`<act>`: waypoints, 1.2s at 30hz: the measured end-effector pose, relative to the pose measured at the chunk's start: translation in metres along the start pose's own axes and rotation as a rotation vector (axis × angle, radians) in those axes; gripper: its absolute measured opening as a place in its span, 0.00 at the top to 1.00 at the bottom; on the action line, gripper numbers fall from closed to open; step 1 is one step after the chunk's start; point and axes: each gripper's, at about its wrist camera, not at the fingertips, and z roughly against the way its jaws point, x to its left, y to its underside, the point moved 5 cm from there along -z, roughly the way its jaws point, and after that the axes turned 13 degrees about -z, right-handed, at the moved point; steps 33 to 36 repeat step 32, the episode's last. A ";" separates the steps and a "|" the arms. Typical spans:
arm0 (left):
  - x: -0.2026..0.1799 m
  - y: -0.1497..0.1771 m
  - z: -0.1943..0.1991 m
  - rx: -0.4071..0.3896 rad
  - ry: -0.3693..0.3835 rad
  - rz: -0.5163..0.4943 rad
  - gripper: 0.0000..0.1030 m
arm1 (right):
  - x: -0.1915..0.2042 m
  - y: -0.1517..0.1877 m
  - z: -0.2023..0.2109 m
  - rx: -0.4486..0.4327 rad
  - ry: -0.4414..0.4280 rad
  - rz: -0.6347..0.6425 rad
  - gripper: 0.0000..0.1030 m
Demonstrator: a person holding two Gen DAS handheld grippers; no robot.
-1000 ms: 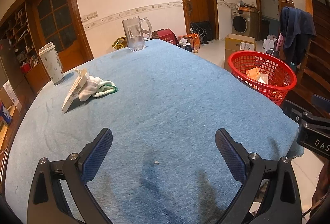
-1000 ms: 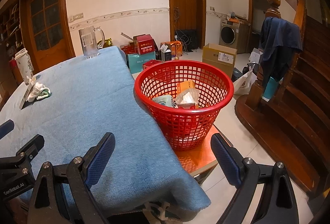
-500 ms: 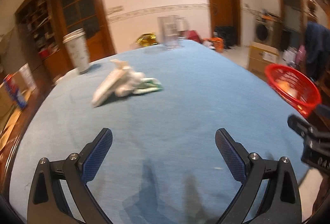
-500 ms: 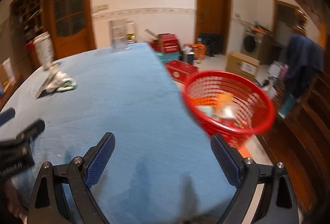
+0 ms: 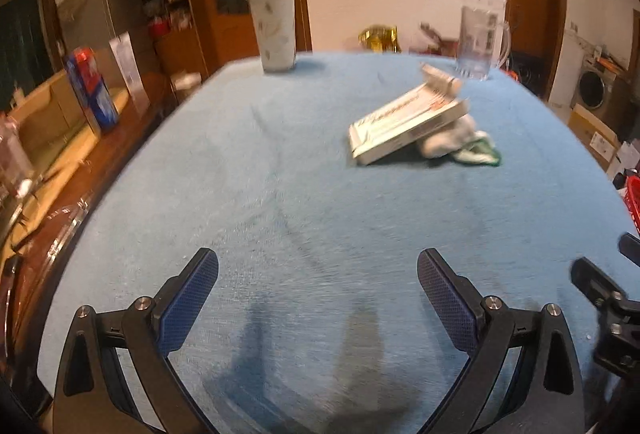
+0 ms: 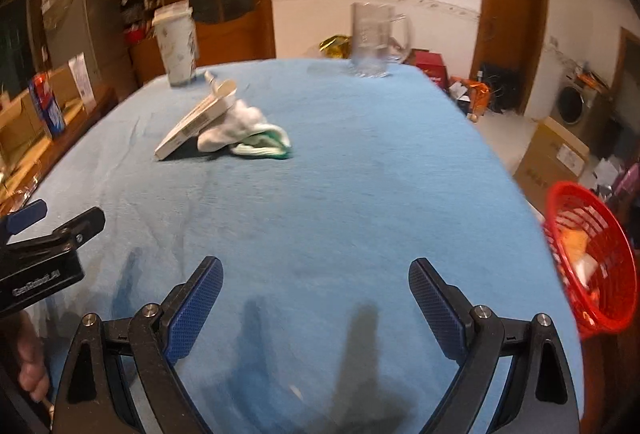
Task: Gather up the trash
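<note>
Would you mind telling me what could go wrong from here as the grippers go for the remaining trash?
The flat box leans tilted on the crumpled wrapper, so pulling either may topple the other. The paper cup stands just behind them and might be knocked. The red basket sits off the table's edge, so a drop may miss.

Warm, dim indoor light from above casts soft double shadows on the blue tablecloth (image 5: 320, 194) just ahead of the fingers, motion blur smears everything beyond them, and fisheye bending darkens both views' corners.
</note>
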 end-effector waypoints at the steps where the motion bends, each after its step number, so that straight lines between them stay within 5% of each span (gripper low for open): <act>1: 0.002 0.001 -0.005 0.025 0.015 0.003 0.04 | 0.007 -0.002 -0.010 0.017 0.013 0.017 0.06; 9: 0.022 0.008 -0.047 0.188 0.109 0.026 0.02 | 0.031 -0.012 -0.065 0.173 0.029 0.020 0.00; 36: 0.025 0.004 -0.056 0.144 0.101 0.017 0.00 | 0.032 -0.019 -0.071 0.175 0.031 -0.009 0.00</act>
